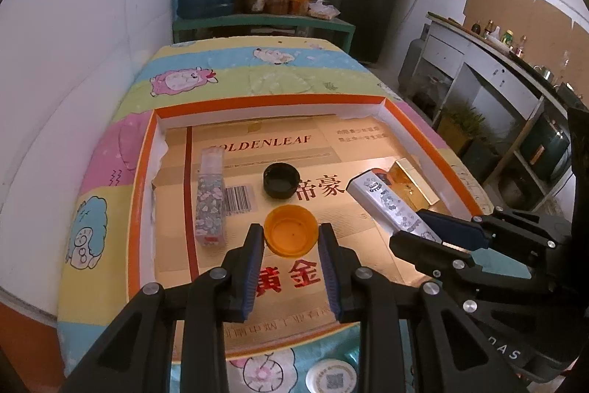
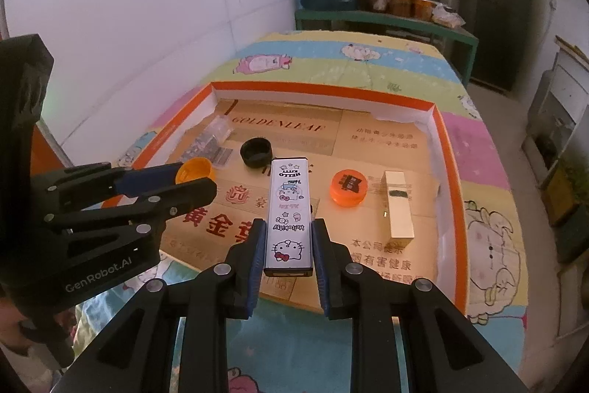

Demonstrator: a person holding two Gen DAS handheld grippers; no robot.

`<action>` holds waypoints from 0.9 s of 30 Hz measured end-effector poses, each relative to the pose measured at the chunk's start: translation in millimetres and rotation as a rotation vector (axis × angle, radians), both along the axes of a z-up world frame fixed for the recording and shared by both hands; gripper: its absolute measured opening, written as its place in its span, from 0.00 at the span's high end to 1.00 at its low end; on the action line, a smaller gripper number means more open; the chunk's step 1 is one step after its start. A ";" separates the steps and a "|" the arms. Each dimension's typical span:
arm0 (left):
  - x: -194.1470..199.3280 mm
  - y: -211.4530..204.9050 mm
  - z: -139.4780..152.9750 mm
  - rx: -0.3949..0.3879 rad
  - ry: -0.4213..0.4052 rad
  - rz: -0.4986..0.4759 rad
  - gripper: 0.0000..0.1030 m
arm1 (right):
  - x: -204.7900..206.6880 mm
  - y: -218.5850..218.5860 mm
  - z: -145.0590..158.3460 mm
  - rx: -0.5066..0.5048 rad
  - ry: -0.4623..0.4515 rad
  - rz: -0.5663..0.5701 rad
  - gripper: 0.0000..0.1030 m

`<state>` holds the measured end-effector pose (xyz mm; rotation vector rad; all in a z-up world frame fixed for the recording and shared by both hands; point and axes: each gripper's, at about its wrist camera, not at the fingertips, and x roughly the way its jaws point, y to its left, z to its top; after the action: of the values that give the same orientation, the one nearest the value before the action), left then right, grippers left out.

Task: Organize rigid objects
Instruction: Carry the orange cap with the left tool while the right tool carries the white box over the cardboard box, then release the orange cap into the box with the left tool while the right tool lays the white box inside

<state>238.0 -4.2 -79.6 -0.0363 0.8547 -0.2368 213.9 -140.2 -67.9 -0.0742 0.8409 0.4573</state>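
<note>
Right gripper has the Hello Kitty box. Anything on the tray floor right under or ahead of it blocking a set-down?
The right gripper is shut on the Hello Kitty box. The black cap lies just past the box's far end; the orange lid lies to its right. Bare cardboard shows to its left.

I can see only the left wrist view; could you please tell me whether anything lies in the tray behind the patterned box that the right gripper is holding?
Observer: Yes, an orange round tin with a dark label lies on the floor of the tray, between the Hello Kitty box and a pale gold box.
Operator: Thank you. Does it touch either box?
Observer: No, bare cardboard shows on both sides of it.
</note>
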 end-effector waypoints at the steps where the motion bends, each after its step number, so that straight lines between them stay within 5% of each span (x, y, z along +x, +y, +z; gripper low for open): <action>1: 1.8 -0.1 -1.2 0.001 0.003 0.001 0.70 | 0.8 0.1 -1.3 -0.001 0.002 0.001 0.76; 27: 19.9 3.9 -25.9 -0.015 0.061 0.012 0.70 | 17.3 6.3 -22.7 -0.030 0.045 0.006 0.76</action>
<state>257.9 -0.3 -105.5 -0.0627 0.9128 -0.2319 231.2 -133.9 -90.6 -0.0947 0.8916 0.4537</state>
